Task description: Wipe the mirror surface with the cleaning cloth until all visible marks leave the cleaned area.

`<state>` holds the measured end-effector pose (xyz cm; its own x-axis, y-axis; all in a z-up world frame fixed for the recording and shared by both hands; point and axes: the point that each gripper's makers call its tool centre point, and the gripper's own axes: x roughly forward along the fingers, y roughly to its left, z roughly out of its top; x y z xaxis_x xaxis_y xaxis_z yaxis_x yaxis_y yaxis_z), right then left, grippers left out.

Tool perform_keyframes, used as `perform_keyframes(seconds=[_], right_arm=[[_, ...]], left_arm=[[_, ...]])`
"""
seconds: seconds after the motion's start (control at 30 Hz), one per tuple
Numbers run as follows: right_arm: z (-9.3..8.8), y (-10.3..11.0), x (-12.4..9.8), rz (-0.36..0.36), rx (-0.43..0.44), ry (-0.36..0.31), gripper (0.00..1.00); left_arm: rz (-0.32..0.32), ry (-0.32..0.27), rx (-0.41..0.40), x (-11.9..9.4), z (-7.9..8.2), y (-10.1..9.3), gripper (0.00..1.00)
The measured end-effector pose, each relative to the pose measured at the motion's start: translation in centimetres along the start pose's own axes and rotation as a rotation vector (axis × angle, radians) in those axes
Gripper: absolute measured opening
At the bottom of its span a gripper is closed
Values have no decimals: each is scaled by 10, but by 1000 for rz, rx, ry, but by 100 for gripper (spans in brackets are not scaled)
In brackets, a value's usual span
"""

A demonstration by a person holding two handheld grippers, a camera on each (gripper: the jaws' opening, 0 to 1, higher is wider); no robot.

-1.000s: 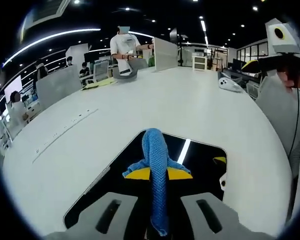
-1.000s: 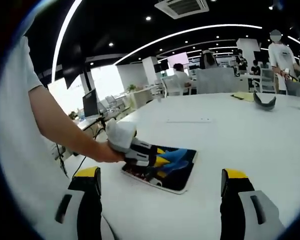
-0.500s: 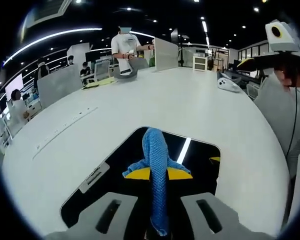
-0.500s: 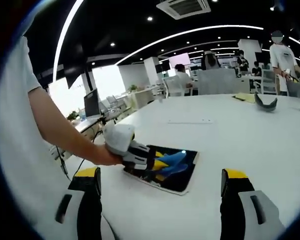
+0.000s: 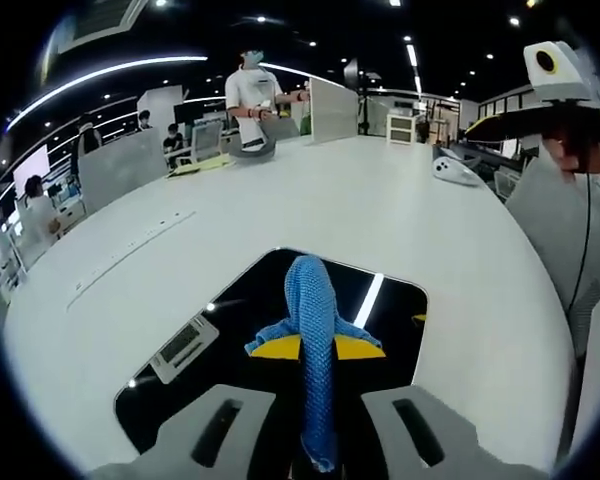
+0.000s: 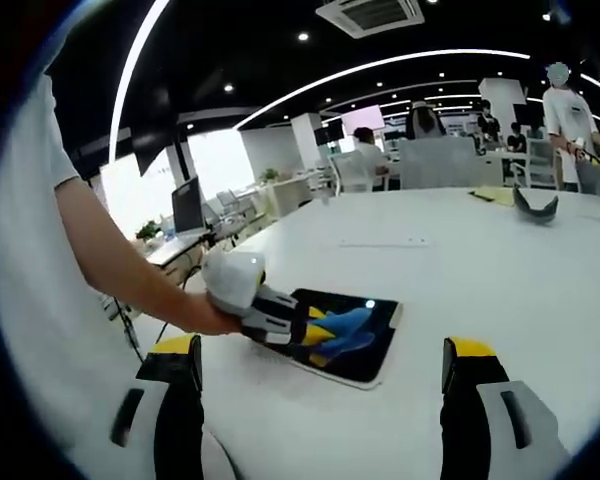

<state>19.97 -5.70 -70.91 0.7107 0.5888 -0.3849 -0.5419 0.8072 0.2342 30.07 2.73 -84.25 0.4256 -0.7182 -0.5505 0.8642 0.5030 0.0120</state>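
Observation:
A dark rectangular mirror (image 5: 230, 330) lies flat on the white table, reflecting ceiling lights. My left gripper (image 5: 315, 345) is shut on a blue cleaning cloth (image 5: 311, 330), whose free end rests on the glass. In the right gripper view the same mirror (image 6: 365, 355) sits at centre left, with the left gripper (image 6: 325, 328) and blue cloth (image 6: 348, 320) over it, held by a person's hand (image 6: 205, 312). My right gripper (image 6: 320, 365) stands open above the table, well off the mirror, with nothing between its yellow-tipped fingers (image 6: 470, 350).
The large white table (image 5: 380, 210) stretches far ahead. A white device (image 5: 450, 168) lies at the far right and a dark curved object (image 6: 533, 205) at the far side. A standing person (image 5: 252, 95) and seated people are beyond the table, among partitions.
The left gripper with the cloth has slid back along the mirror, so more of the dark glass shows ahead and to the left. The right gripper has stayed put.

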Motion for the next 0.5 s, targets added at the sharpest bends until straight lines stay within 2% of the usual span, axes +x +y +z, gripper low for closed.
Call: perform_keyframes(seconds=[0.17,0.23,0.5], right_arm=[[0,1,0,4,0,-2,100],[0,2,0,7,1,-1,100],[3,5,1,15,-3,-5,100]], left_arm=[[-2,2,-1,-3,-1,-4,7],[3,0,-25,-3,-2,-4,7],[2,3,-17,-6,-4,-7,7]])
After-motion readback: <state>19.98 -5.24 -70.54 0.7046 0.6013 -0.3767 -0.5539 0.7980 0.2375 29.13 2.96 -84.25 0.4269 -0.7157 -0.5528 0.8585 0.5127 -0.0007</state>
